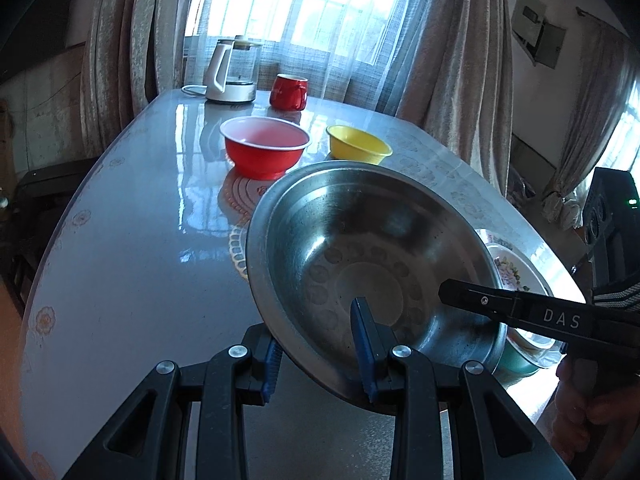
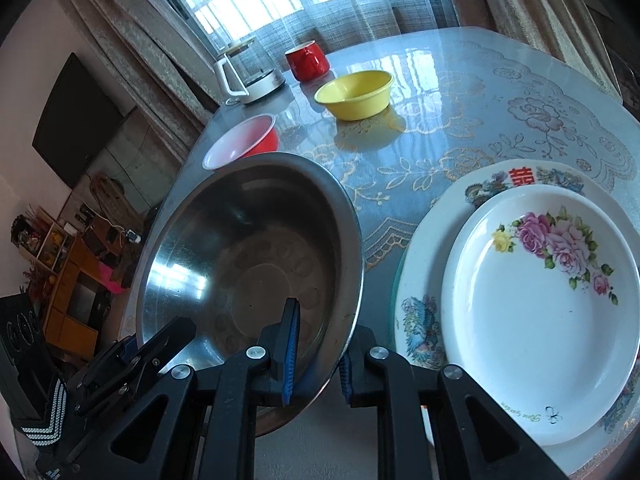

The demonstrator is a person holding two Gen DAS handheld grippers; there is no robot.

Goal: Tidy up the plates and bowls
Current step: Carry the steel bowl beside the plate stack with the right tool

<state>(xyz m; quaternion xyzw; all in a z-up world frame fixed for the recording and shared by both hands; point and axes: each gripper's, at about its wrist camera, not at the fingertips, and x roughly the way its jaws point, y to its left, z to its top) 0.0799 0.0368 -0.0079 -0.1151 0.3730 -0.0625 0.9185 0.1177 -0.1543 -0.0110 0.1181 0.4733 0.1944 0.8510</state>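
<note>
The big steel bowl [image 1: 372,272] is tipped up above the desk [image 1: 132,264], held from two sides. The left claw [image 1: 320,354] pinches its near rim, one finger inside and one outside. The right claw [image 2: 318,354] pinches the rim on the other side the same way. Just beside the bowl, a flower plate [image 2: 536,312] sits on a bigger bird plate [image 2: 420,320]. Farther back stand a red bowl [image 1: 265,151], a yellow bowl [image 1: 358,147], a red mug [image 1: 288,91] and a glass kettle [image 1: 234,72]. The desk is shiny with a lace flower cloth. Curtains [image 1: 448,60] hang by a bright window [image 1: 304,0].
</note>
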